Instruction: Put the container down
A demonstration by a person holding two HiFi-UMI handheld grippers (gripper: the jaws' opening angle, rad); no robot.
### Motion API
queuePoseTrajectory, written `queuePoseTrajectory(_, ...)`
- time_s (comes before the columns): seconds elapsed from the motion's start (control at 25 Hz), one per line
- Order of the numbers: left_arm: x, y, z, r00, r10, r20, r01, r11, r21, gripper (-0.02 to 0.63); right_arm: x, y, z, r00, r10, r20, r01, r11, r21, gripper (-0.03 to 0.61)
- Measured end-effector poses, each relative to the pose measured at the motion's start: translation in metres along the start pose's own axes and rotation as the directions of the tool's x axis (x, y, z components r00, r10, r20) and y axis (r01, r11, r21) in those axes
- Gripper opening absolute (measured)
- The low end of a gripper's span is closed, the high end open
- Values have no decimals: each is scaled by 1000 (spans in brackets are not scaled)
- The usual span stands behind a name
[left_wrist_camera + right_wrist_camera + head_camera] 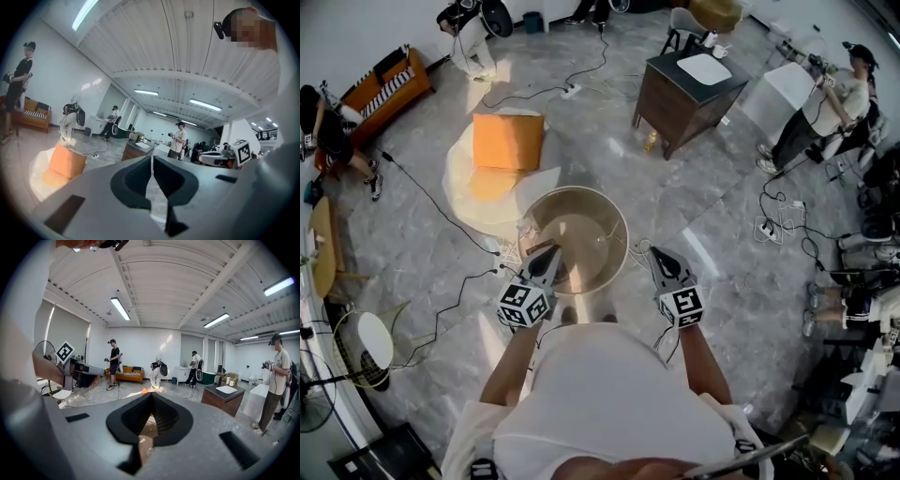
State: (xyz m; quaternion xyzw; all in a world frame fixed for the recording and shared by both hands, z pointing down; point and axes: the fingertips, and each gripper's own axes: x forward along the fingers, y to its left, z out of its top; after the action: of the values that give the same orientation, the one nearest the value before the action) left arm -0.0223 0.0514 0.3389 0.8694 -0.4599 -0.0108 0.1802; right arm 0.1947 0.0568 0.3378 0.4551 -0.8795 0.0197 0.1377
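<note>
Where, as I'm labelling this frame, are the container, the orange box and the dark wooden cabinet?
container (pixel 581 211): head view, on its bare inner wall.
orange box (pixel 508 141): head view, middle of its top face.
dark wooden cabinet (pixel 656 105): head view, on its brown side panel.

Bare floor (pixel 722 225) right of the container (pixel 598 225); orange box (pixel 508 141) just beyond, dark cabinet (pixel 680 94) farther off.

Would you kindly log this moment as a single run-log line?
container: between both claws | left claw: shut at its near-left rim, grip unclear | right claw: shut on container's tan wall
</note>
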Motion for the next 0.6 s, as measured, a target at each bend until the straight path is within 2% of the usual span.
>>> queuePoseTrajectory(0.6,0,6,-3,1000,-10,-16,10,1000,-8,20,7,6,3,1000,-4,-10,3,1000,-1,-3)
